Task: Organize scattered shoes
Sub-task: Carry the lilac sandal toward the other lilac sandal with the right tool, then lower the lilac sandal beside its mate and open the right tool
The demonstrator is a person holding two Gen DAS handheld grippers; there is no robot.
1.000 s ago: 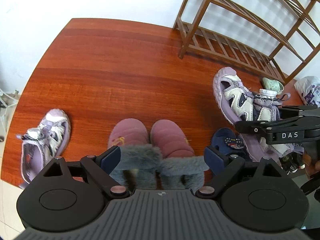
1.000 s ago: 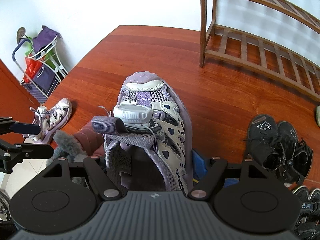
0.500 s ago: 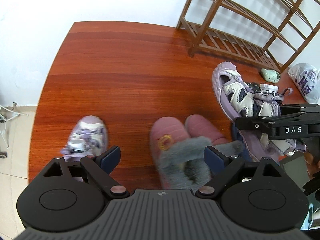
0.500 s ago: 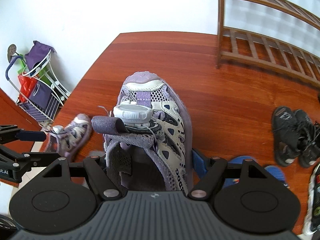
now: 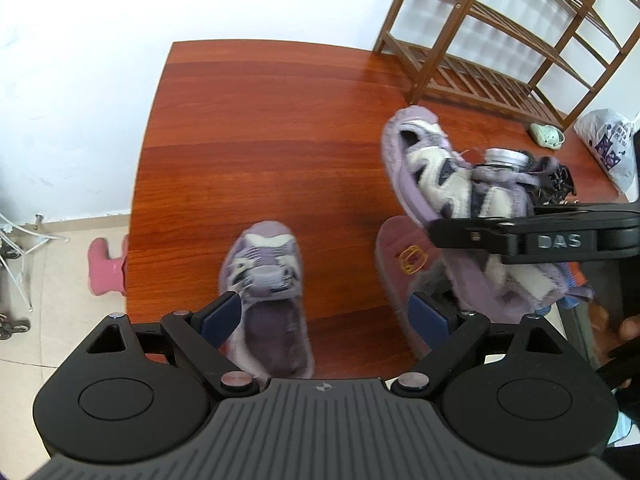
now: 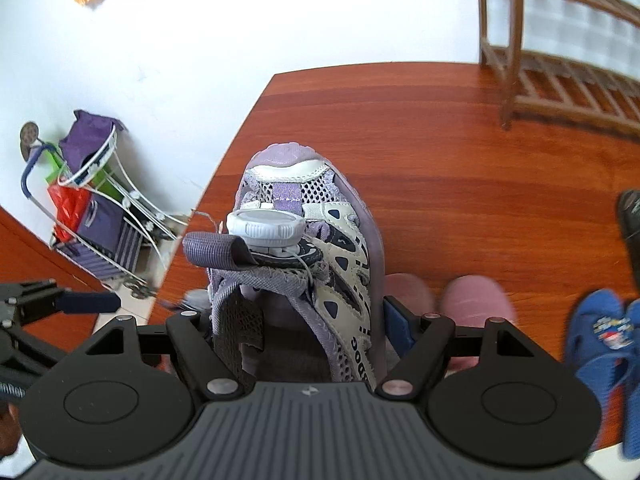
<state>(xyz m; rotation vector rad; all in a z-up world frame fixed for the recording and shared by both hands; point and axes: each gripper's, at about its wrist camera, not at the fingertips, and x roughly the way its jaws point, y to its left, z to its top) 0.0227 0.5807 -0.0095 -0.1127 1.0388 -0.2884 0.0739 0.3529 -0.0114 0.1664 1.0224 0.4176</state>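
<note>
Red-brown wooden floor (image 5: 260, 132) ran up to a white wall, with an empty slatted shoe rack (image 5: 496, 60) at its far side. Right gripper (image 6: 298, 320) was clamped on the heel end of a purple mesh sneaker (image 6: 316, 216), held clear of the floor above the pink slippers (image 6: 472, 296). Left gripper (image 5: 324, 320) hung with jaws spread wide over the matching sneaker (image 5: 266, 276) lying at the floor's near edge, its heel between the pads but not gripped. Step in hand, as judged: collecting the second shoe of the pair. Next move would call for lowering, centring on the heel and closing.
</note>
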